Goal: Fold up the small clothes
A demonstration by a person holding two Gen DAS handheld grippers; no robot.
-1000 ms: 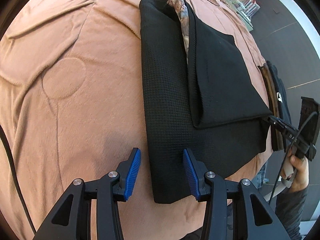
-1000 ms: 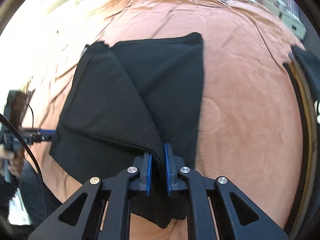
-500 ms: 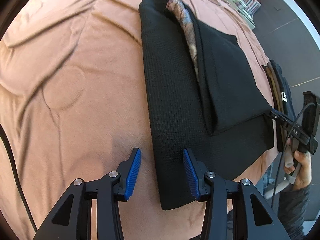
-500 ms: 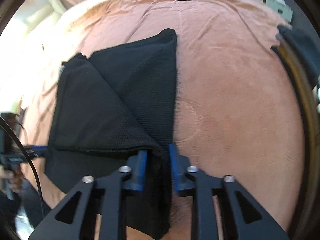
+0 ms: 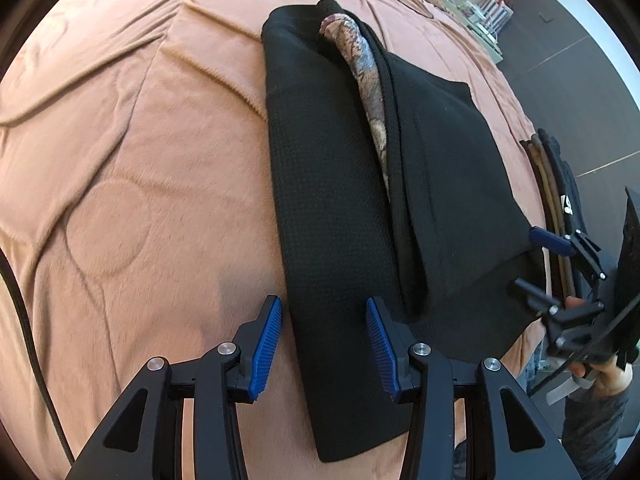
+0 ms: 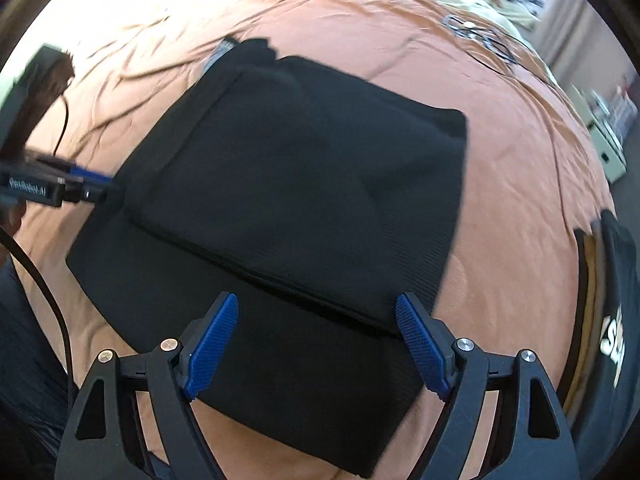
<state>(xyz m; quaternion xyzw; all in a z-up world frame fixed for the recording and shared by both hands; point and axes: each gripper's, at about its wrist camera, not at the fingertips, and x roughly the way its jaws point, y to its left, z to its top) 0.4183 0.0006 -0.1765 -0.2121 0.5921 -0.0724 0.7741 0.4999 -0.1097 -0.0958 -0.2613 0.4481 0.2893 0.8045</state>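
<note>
A black knit garment (image 5: 332, 184) lies partly folded on the rust-brown bedspread (image 5: 132, 140), with a patterned lining (image 5: 368, 80) showing along the fold. My left gripper (image 5: 322, 344) is open and empty, its jaws straddling the garment's near-left edge. In the right wrist view the garment (image 6: 304, 184) has its upper layer folded over, and my right gripper (image 6: 318, 344) is open wide and empty just above the fold's near edge. The right gripper also shows in the left wrist view (image 5: 560, 248) at the garment's right corner.
A stack of dark folded clothes (image 6: 616, 304) with white lettering lies at the bed's right edge. A cable (image 6: 480, 36) lies on the far side of the bedspread. A black cord (image 5: 24, 320) hangs at the left.
My right gripper opened and let go of the folded layer, which now lies flat across the garment. My left gripper stayed open and shifted slightly toward the garment's edge.
</note>
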